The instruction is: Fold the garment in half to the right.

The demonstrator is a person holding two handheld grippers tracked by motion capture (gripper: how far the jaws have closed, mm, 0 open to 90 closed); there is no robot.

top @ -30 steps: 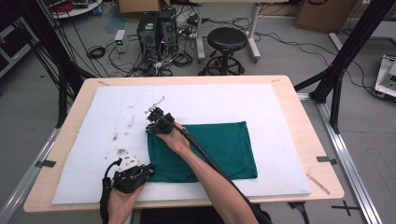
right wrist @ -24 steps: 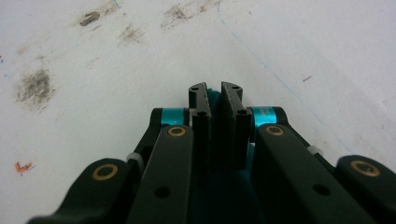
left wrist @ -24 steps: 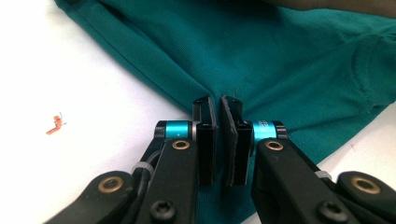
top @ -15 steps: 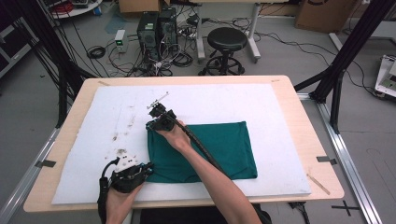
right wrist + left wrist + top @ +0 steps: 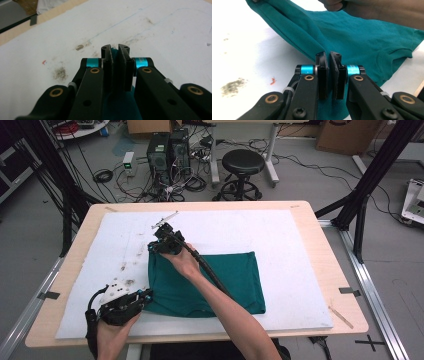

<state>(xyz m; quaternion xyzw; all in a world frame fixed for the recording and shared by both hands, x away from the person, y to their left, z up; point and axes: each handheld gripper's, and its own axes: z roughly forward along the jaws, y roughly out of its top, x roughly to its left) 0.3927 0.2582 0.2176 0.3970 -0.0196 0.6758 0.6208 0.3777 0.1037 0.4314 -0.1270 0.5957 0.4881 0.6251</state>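
A teal cloth [image 5: 235, 280] lies folded on the white mat [image 5: 280, 235]. My left gripper [image 5: 147, 296] is at the cloth's near left corner, shut on the cloth's edge [image 5: 362, 37]; the fabric rises in a taut fold from the left gripper's jaws [image 5: 329, 55]. My right gripper [image 5: 154, 247] is at the far left corner, its forearm reaching across the cloth. In the right gripper view, teal fabric [image 5: 120, 105] is pinched between the right gripper's shut jaws [image 5: 115, 48].
Dark smudges [image 5: 125, 266] mark the mat left of the cloth. A thin metal rod [image 5: 165, 218] lies just beyond the right gripper. The wooden table edge [image 5: 345, 270] frames the mat. A stool [image 5: 243, 162] and computer towers [image 5: 167, 147] stand on the floor behind.
Both grippers have shifted leftward, drawing the cloth's left edge with them. The left gripper has moved more, toward the table's near left corner.
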